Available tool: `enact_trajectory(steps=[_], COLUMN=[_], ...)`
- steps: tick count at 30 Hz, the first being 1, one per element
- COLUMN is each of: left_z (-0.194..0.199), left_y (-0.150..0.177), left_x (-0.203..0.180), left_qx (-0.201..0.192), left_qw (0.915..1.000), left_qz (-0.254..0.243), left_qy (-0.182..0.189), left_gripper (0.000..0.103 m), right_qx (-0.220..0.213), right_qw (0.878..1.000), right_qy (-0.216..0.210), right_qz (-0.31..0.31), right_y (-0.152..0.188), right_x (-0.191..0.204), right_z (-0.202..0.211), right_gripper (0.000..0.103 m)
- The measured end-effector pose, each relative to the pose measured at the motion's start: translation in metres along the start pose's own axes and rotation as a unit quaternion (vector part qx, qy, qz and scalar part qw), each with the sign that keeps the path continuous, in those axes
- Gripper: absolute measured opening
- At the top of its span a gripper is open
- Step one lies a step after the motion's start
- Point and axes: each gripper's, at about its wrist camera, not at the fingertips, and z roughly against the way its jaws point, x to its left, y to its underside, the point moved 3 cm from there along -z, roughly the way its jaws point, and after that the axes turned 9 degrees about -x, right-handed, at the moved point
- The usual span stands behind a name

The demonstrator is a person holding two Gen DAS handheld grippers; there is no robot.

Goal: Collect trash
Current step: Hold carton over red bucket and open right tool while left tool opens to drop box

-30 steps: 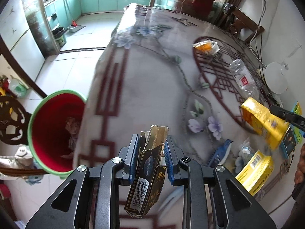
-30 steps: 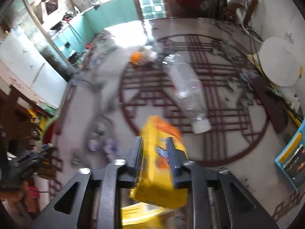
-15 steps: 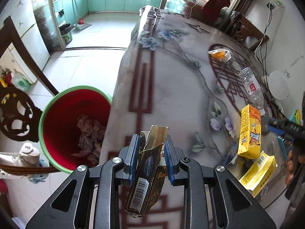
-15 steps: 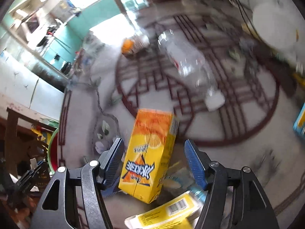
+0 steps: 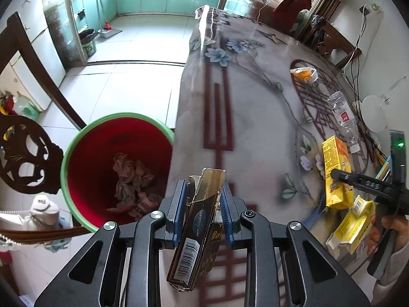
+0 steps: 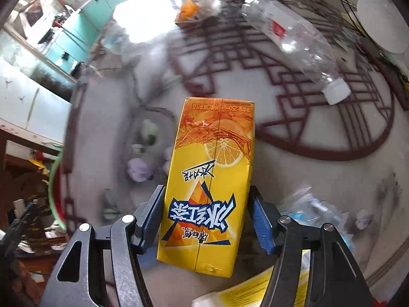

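Note:
My left gripper (image 5: 202, 204) is shut on a dark brown and gold box (image 5: 196, 235) with a barcode, held over the table's edge beside the red bin (image 5: 102, 140), which has a green rim and crumpled scraps inside. In the right wrist view a yellow orange-drink carton (image 6: 212, 168) lies flat on the patterned table (image 6: 294, 168). My right gripper (image 6: 205, 192) straddles its near end and its jaws are closing. Both blue pads stand close beside the carton's long sides. The left wrist view also shows the carton (image 5: 334, 163).
A clear plastic bottle (image 6: 294, 41) and an orange snack bag (image 6: 189, 10) lie further back on the table. A second yellow pack (image 5: 352, 227) and a clear wrapper (image 6: 311, 204) lie near the carton. A carved dark chair (image 5: 28, 151) stands left of the bin.
My right gripper let go of the carton, opened wide and came down over it where it now lies flat. My left gripper carried the dark box closer to the bin.

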Motion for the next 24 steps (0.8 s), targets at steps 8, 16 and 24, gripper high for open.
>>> enact_trajectory(steps=[8,16,24], left_z=[-0.001,0.005,0.004], left_y=[-0.001,0.000,0.003], left_x=[0.035,0.078,0.114], left_qx=[0.002,-0.003,-0.002], left_qw=[0.9998,0.9983,0.9956], left_qz=[0.012,0.044,0.074], left_qy=[-0.013,-0.037,-0.058], left_gripper=[0.024,0.024,0.024], right_qx=[-0.013,-0.007,0.013], right_qw=[0.997,0.986,0.970], right_qy=[-0.067,-0.117,-0.151], right_qz=[0.045,0.120,0.191], right_y=[0.002,0.010,0.029], right_x=[0.078,0.171,0.246], right_z=[0.019,0.018,0.005], right_gripper=[0.061,0.061,0.061])
